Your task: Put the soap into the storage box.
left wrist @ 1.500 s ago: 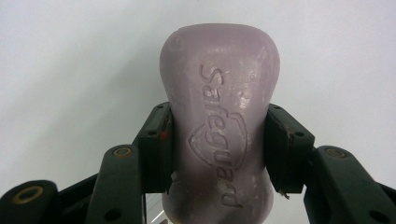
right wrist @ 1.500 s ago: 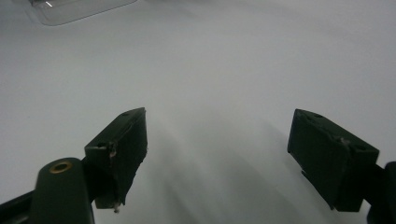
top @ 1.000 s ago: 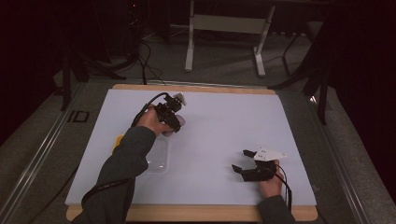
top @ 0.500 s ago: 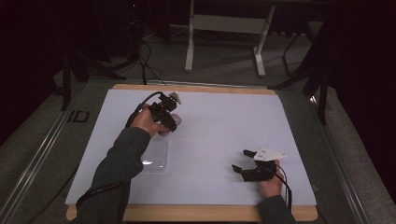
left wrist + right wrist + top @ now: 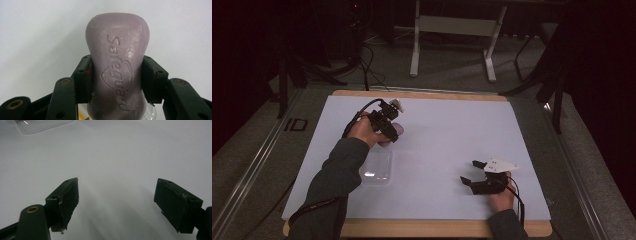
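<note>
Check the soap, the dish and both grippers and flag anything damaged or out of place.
Minor wear only. The soap, clamped at its waist by the left gripper, has scuffed, whitish patches, and crumbs cling to the pads. The right gripper rests open on the mat. The clear dish lies flat; nothing spilled.

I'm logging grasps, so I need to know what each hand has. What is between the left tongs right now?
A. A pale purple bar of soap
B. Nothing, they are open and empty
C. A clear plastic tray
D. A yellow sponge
A: in the left gripper view the left tongs have both pads pressed on the waist of a pale purple soap bar with embossed lettering.
</note>
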Available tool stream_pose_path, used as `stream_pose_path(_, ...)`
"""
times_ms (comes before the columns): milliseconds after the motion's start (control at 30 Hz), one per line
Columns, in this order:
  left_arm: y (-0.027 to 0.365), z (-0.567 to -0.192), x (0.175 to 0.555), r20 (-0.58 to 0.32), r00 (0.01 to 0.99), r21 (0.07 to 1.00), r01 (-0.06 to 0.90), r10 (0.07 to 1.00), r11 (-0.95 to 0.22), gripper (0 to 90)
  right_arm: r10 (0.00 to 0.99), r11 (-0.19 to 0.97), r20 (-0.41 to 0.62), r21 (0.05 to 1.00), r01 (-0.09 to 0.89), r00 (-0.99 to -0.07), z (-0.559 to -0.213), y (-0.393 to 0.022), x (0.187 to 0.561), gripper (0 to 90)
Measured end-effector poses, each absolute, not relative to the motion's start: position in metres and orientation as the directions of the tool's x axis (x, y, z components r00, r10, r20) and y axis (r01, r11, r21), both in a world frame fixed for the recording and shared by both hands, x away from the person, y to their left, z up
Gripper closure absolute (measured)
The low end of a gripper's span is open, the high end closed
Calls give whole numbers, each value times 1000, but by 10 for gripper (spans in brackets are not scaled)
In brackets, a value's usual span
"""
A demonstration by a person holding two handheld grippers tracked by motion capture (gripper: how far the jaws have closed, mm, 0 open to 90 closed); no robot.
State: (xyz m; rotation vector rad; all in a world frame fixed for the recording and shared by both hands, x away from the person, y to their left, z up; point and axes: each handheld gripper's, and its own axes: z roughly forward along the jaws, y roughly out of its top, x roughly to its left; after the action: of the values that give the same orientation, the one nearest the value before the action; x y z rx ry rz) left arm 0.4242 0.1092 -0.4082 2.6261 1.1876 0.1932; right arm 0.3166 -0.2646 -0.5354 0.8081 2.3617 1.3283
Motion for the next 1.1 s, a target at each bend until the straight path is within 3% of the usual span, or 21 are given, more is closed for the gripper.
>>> stream_pose_path(1100, 149, -407, 405, 24, 605, 299, 756, 796, -583, 498, 608, 417, -5, 853, 315, -794, -536, -264, 316, 196)
